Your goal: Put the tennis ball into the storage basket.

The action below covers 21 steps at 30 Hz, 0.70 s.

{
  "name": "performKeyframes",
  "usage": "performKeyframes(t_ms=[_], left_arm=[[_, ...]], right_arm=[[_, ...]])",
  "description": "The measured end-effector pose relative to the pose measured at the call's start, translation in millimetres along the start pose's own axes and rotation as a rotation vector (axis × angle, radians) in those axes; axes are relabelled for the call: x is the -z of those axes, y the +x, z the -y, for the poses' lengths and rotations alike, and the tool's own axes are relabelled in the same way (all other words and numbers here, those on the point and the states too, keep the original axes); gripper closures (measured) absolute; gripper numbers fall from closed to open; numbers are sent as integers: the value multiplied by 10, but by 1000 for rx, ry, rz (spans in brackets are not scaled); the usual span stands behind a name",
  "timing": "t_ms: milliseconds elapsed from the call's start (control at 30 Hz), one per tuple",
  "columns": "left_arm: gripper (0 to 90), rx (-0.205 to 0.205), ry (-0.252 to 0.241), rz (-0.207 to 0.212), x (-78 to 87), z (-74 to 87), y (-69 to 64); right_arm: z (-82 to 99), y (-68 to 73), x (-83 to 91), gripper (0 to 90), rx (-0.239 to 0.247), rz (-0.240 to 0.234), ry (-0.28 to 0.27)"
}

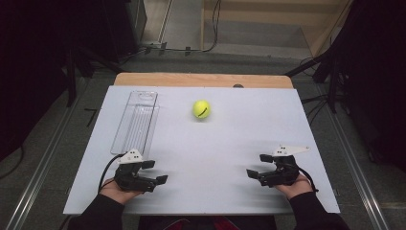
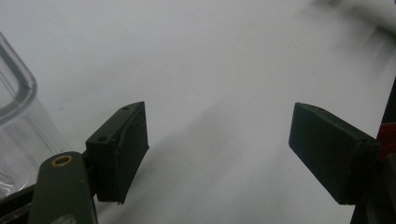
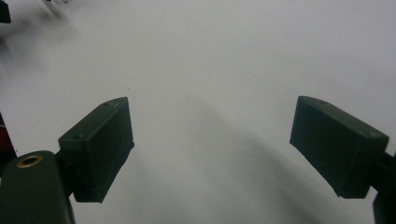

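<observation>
A yellow-green tennis ball (image 1: 201, 109) lies on the white table top (image 1: 215, 143), toward the back middle. A clear plastic tube-shaped container (image 1: 136, 122) lies flat at the back left; its rounded end (image 2: 14, 107) shows at the left edge of the left gripper view. My left gripper (image 1: 156, 171) rests near the front left, just in front of the container, jaws apart with nothing between them (image 2: 218, 149). My right gripper (image 1: 259, 165) rests at the front right, also open and empty (image 3: 212, 149). Both point inward toward the table's middle.
The white board sits on a wooden table whose far edge (image 1: 201, 79) shows behind it. Dark equipment and cables stand on the floor to the left, right and back. A metal rail (image 1: 43, 158) runs along the floor at the left.
</observation>
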<state>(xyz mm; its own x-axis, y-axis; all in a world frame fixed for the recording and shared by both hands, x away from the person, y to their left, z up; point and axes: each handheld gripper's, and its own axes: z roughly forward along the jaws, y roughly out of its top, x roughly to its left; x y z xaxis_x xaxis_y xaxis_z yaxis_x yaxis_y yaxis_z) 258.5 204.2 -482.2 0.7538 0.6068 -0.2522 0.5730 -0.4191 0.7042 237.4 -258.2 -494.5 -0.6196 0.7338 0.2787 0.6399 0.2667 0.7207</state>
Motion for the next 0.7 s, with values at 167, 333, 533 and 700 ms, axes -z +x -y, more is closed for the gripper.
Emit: performKeyframes(t_ms=[167, 333, 533, 700], left_arm=[[204, 8, -10, 2, 19, 3, 18], [204, 10, -11, 9, 20, 3, 3], [203, 11, -22, 13, 20, -9, -3], [204, 15, -27, 7, 25, -10, 0]], right_arm=[[-2, 24, -2, 116, -1, 9, 6], [0, 23, -33, 115, -17, -1, 24], [7, 10, -34, 116, -25, -7, 26], [6, 0, -39, 117, -24, -9, 28]])
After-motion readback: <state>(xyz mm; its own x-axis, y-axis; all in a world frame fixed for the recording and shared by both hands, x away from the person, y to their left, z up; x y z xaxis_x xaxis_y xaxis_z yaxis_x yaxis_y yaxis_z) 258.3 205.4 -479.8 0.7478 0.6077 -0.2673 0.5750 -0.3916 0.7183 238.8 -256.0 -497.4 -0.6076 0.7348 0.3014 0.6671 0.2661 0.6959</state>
